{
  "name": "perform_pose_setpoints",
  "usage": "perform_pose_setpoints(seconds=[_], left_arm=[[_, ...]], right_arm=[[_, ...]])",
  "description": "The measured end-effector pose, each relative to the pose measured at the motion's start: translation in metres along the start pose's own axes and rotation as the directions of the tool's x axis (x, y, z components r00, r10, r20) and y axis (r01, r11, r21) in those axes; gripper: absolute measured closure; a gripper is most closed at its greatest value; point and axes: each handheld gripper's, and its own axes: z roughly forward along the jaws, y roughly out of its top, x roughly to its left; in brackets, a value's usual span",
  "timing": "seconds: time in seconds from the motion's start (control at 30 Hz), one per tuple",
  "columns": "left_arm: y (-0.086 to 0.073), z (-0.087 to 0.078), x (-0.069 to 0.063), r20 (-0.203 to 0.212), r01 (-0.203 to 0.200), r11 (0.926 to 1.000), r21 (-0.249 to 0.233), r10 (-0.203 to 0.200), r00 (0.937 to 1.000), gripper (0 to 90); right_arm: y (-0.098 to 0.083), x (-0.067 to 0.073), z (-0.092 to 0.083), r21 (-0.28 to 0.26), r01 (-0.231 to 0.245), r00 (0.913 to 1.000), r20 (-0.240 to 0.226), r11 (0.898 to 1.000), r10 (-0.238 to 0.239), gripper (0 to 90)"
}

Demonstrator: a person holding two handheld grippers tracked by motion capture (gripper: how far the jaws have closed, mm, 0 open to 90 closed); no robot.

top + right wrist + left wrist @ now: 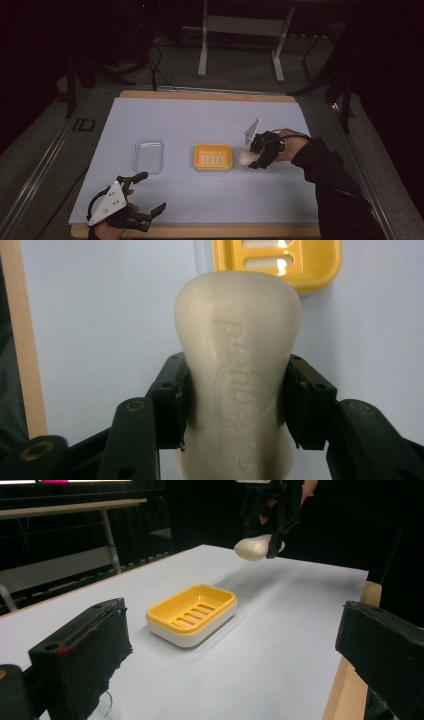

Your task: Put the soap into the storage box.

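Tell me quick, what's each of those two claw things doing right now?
Left gripper: open, holding nothing, near the table's front edge.
Right gripper: shut on the bar of soap, held above the table beside the yellow soap dish.

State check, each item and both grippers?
Soap bar: held off the table, clamped at its narrow middle, not yet in the dish.
Soap dish: yellow tray on white base, upright, empty.
Clear lid: lying flat on the table, apart from the dish.
Right gripper: shut on the soap bar.
Left gripper: open, holding nothing, near the table's front edge.
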Motion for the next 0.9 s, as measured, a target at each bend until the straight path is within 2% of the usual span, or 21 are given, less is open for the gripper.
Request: perform_pose_setpoints(seconds=[0.47, 0.67, 0.7, 0.9], left_arm=[[0.000, -0.001, 0.001, 0.001, 0.005, 1.0000, -0.005, -0.005, 1.0000, 1.2], [0.000, -0.001, 0.000, 0.000, 0.001, 1.0000, -0.007, -0.001, 1.0000, 1.1], [0.000, -0.001, 0.000, -0.001, 0.001, 1.0000, -0.006, -0.001, 1.0000, 1.1], [0.001, -0.002, 0.000, 0.001, 0.001, 0.9999, -0.010, -0.001, 1.0000, 1.2]], right_arm=[[0.030, 0.001, -0.009, 0.002, 0.082, 0.9966, -0.005, 0.997, -0.082, 49.8], [0.039, 0.000, -0.012, -0.032, 0.101, 0.9949, 0.000, 0.994, -0.101, 49.8], [0.044, 0.000, -0.013, -0.053, 0.110, 0.9939, 0.005, 0.993, -0.110, 49.8], [0.056, 0.000, -0.012, -0.077, 0.123, 0.9924, 0.007, 0.989, -0.123, 49.8]])
